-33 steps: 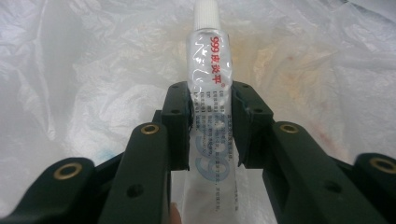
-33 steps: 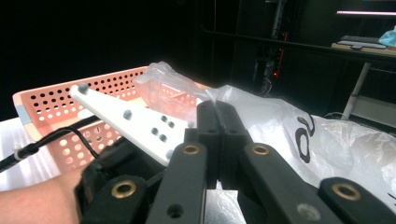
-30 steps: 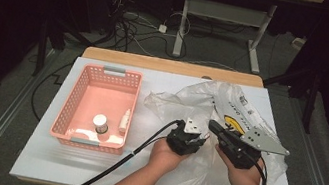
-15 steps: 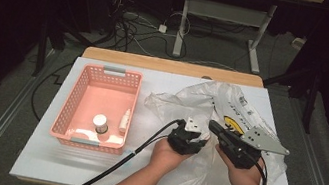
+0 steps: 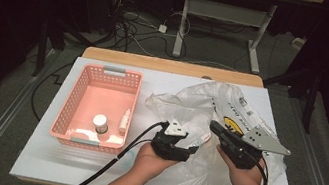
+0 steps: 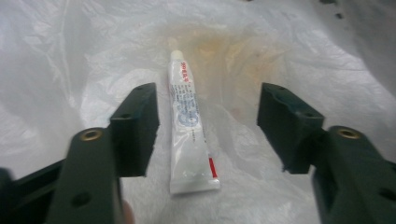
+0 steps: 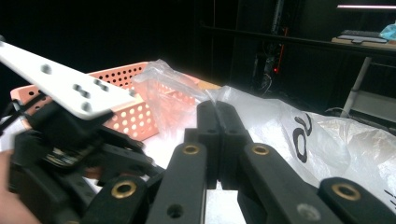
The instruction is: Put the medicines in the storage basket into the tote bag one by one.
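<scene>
Left gripper view shows my left claw [image 6: 208,133], jaws just opened and spread, straddling without touching the tube [image 6: 189,126] inside the plastic bag [image 6: 289,51], while my right claw [image 7: 218,135], pressed together, apparently pinches the bag's edge to steady it.

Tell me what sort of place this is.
Probably a lab or recording workspace, not a home: a white work table set on dark flooring, loose black cables trailing across the floor behind it, and the metal legs of another desk beyond.
</scene>
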Motion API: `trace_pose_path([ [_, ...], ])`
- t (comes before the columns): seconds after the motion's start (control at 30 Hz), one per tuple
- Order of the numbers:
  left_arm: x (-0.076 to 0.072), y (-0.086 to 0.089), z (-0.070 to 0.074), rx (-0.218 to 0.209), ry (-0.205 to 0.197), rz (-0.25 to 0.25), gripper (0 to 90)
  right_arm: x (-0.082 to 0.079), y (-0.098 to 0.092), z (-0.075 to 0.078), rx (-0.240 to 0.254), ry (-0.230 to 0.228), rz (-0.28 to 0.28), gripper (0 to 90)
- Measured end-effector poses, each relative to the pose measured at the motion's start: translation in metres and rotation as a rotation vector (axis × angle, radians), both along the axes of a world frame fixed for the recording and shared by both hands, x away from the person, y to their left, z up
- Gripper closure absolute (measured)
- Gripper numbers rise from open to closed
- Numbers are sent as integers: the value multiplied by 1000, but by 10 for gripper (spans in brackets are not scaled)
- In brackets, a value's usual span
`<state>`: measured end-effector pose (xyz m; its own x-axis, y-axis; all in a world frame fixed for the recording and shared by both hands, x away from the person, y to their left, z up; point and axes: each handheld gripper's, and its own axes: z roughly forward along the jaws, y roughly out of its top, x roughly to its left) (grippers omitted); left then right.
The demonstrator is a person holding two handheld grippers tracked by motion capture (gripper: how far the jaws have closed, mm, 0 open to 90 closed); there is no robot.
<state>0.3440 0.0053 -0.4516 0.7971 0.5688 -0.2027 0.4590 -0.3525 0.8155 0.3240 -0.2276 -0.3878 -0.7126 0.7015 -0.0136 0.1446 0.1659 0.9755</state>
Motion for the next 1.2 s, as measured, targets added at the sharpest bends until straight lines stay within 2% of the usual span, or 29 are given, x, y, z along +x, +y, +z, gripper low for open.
trace_pose_path([
  [0.17,-14,13,8,-10,12,-22,244,0,0,-1,4,3,-2,900],
  [0.27,-24,21,14,-14,2,-29,189,1,0,-1,4,4,-3,900],
  [0.4,-33,36,22,-23,-3,-13,130,0,0,0,0,1,-4,900],
  [0.53,-38,51,27,-1,-5,14,9,0,0,0,0,-2,-3,900],
  [0.83,-46,86,28,-7,-17,68,0,1,0,-1,-5,1,-7,900],
  [1.2,-48,124,33,16,-31,144,0,0,1,-1,-11,2,-6,900],
])
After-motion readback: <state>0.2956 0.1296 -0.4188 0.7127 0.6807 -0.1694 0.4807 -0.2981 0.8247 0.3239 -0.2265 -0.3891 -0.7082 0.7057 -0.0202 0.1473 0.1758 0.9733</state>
